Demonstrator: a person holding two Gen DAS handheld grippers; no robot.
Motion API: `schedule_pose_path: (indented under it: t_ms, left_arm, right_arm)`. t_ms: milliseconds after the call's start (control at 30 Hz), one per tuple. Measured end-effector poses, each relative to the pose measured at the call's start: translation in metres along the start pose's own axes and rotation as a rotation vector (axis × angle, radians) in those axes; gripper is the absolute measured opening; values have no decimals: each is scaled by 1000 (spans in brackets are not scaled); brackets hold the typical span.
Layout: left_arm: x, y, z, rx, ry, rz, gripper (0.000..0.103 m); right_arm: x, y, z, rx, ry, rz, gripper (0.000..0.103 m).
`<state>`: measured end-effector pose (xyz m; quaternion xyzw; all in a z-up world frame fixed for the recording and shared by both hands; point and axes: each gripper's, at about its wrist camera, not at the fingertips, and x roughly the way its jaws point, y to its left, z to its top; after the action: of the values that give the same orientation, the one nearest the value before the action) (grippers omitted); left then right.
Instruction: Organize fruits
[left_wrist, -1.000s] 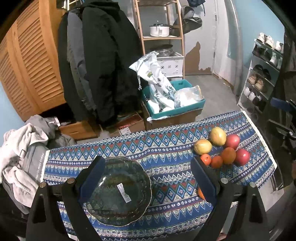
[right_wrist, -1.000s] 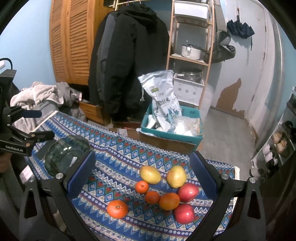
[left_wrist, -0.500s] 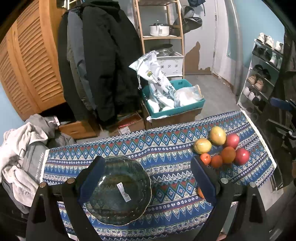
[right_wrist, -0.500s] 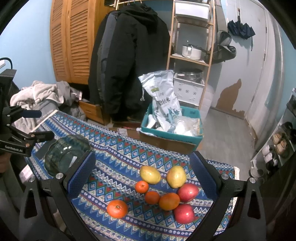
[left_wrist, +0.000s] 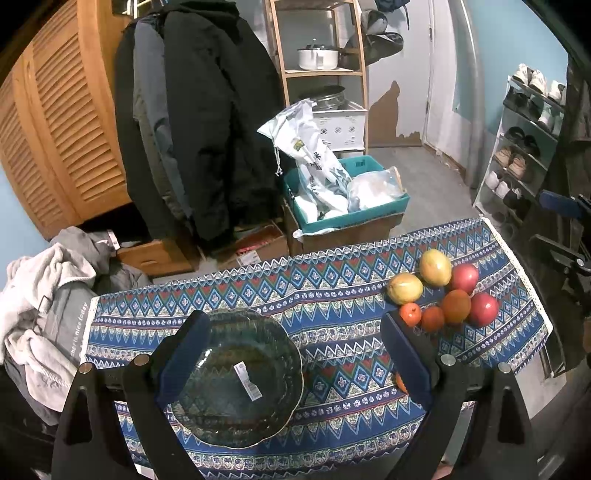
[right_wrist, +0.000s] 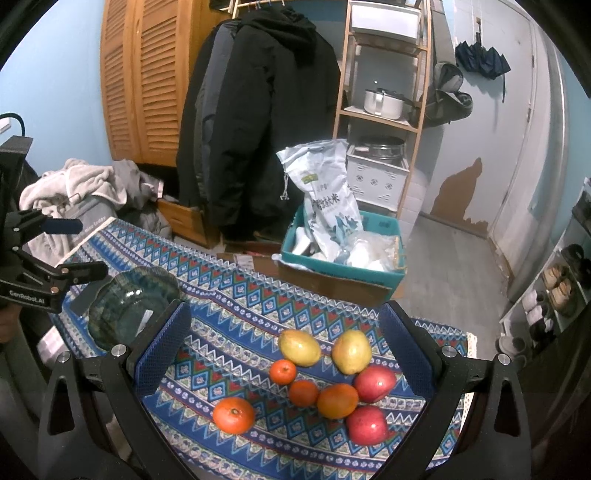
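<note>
So I've got both tongs hovering over the counter (left_wrist: 332, 295), which is covered in a blue patterned cloth. My left tongs (left_wrist: 295, 354) are spread wide with nothing in them, sitting right over the dark green glass bowl (left_wrist: 236, 380) at the left end. The bowl is empty apart from a white sticker inside it.

My right tongs (right_wrist: 284, 350) are wide open too, holding nothing, and they frame the fruit pile at the other end of the counter. From that view: two yellowish mangoes (right_wrist: 299, 348) at the back, side by side, two red apples (right_wrist: 375, 383) on the right, a big orange (right_wrist: 338, 400) tucked against the apples, and two small tangerines (right_wrist: 282, 371) just left of it. One more orange (right_wrist: 233, 414) sits a bit apart, closest to me on the left.

All the fruit is on the cloth, well apart from the bowl. Behind the counter there's a teal crate (right_wrist: 343, 269) with bags in it.
</note>
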<state>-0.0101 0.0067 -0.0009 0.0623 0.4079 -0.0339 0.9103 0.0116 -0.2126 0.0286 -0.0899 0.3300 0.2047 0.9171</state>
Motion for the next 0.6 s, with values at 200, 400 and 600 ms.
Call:
schedule_pose_path:
  t_ms: [200,400,600]
  left_arm:
    - [0,-2,-1,8,-1,-6,95]
    - [0,-3,1,13,0,-9,95]
    - [2,-5,0,20,4,-13,95]
  right_arm:
    - [0,0,0,-2,0,-1,100]
    - [0,0,-1,0,3,-6,100]
    - [0,-3,-2,-4,8,-12,100]
